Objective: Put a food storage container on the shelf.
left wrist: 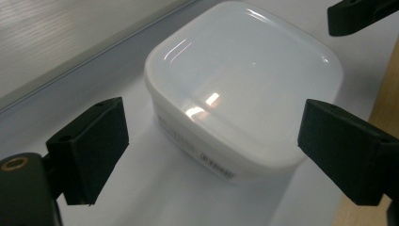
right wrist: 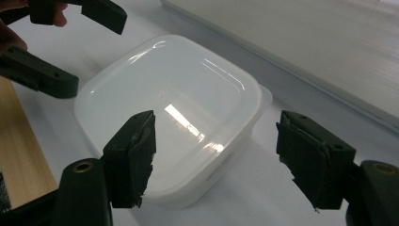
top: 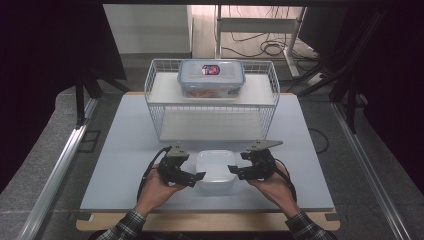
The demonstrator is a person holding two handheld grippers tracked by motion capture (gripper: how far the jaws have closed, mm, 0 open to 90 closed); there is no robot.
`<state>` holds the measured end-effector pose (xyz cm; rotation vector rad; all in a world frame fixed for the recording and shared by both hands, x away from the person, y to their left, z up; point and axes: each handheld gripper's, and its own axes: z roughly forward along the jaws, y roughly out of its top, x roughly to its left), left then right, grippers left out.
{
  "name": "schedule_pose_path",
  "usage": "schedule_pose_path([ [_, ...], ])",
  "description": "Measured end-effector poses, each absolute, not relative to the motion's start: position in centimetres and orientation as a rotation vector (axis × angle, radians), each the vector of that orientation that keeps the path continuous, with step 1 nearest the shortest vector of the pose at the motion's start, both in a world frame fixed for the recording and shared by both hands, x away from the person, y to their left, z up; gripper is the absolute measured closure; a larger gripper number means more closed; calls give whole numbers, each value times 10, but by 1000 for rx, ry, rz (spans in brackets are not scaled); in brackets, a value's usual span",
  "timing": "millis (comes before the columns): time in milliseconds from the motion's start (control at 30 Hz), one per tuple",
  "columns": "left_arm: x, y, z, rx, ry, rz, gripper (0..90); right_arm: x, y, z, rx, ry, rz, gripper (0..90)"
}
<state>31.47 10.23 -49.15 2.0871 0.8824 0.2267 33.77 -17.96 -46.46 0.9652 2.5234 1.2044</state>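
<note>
The white, square, rounded-corner plastic container (top: 215, 169) with its lid on is sitting on the pale grey table top (top: 125, 150), near the front edge, just in front of the white wire basket rack (top: 155, 107). The left gripper (top: 199, 177) is hovering at its left side, jaws spread apart, gripping nothing. The right gripper (top: 231, 170) is flanking the other side, jaws also parted around the container's corner and not pressing on it. Up on the rack, a clear lidded box (top: 211, 77) is resting.
</note>
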Motion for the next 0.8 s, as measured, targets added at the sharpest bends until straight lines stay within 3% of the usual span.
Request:
schedule_pose_path([
  [233,326,100,-502,2062,880,122,63,347,-174,-480,1013,2588,1182,208],
  [667,323,102,-513,1996,897,-77,116,341,-172,-485,1074,2678,1237,227],
  [800,312,107,-509,2005,897,-75,234,333,-180,-482,1095,2682,1235,356],
])
